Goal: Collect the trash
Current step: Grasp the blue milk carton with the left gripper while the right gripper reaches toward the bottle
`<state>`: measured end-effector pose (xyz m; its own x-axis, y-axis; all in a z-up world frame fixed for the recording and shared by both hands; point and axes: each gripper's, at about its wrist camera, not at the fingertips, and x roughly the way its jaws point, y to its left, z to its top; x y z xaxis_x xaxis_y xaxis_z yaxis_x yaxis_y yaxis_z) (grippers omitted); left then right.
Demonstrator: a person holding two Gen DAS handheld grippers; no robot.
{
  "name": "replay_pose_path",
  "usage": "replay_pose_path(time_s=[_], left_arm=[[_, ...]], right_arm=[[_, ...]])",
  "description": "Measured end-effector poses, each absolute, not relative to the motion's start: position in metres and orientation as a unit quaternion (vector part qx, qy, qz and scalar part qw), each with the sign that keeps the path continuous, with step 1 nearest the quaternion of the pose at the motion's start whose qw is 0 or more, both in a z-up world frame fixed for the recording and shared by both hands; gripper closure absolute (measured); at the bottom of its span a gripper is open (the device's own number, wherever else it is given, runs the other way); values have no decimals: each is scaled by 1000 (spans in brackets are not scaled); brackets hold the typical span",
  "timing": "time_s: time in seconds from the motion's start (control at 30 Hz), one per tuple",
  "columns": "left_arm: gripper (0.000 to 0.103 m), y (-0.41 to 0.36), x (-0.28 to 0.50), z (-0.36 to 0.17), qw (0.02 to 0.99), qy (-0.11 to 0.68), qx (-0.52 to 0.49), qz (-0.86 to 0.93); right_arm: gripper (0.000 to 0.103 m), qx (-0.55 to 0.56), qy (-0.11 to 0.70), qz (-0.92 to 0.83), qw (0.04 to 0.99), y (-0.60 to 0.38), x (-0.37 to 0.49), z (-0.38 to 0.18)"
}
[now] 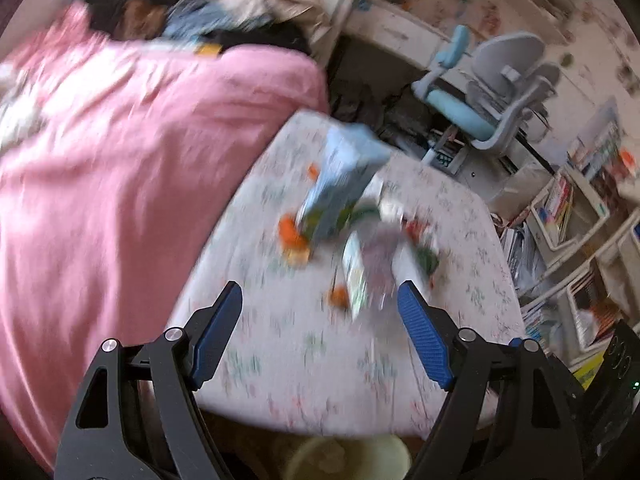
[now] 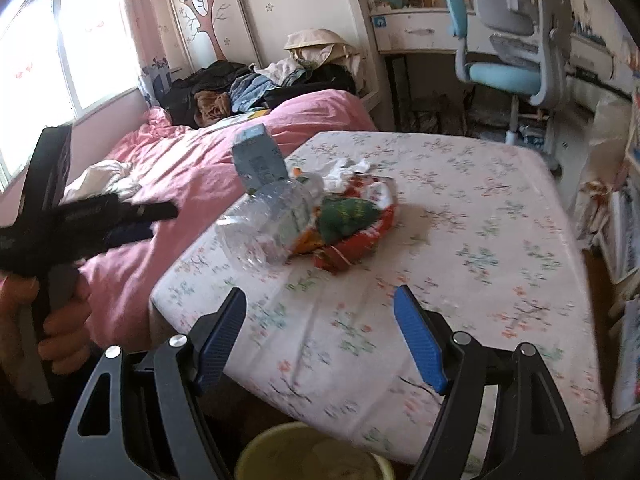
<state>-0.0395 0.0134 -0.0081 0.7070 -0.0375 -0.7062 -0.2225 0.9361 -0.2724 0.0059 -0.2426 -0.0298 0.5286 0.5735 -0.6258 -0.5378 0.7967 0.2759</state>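
Both the left tongs and the right tongs hang wide open and empty over the near edge of the table, while the trash sits heaped mid-table: an upright blue carton, a crumpled clear plastic bottle and a glossy red snack wrapper. The risk, I'd say, is that the slick, springy bottle squirts from the ribbed blue pads, or a nudge topples the carton. The yellowish bin waits below.
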Motion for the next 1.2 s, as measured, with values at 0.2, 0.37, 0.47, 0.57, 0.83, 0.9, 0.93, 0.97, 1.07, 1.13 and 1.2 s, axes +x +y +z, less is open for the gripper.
replay_pose_path(time_s=[0.2,0.37,0.47,0.57,0.83,0.9,0.93,0.97,1.07,1.13,1.2], left_arm=[[19,24,12,-2,923,380,-62,14],[19,29,58,-30,918,394,-21,-30],[19,23,77,-42,920,389,6,-44],[20,17,92,-49,921,384,13,-59],[60,16,123,-62,911,402,-12,-89],[60,17,123,-59,915,397,-7,-67],[61,19,121,-57,918,392,-7,-58],[61,23,118,-51,922,383,-16,-49],[64,38,106,-26,935,353,-40,-8],[64,48,91,-6,943,327,-63,27],[64,57,79,8,947,308,-80,48]], right_arm=[[24,48,362,335,869,-203,23,-32],[24,43,376,320,869,-168,41,-46],[19,49,385,311,868,-156,53,-55],[18,52,391,310,865,-147,60,-60],[17,52,393,319,861,-148,60,-60],[17,57,396,318,860,-152,61,-62],[17,63,398,318,858,-156,61,-64],[17,64,399,316,858,-156,63,-65],[17,64,398,308,862,-155,65,-64],[17,63,399,306,862,-149,65,-59],[17,48,395,303,866,-136,66,-53]])
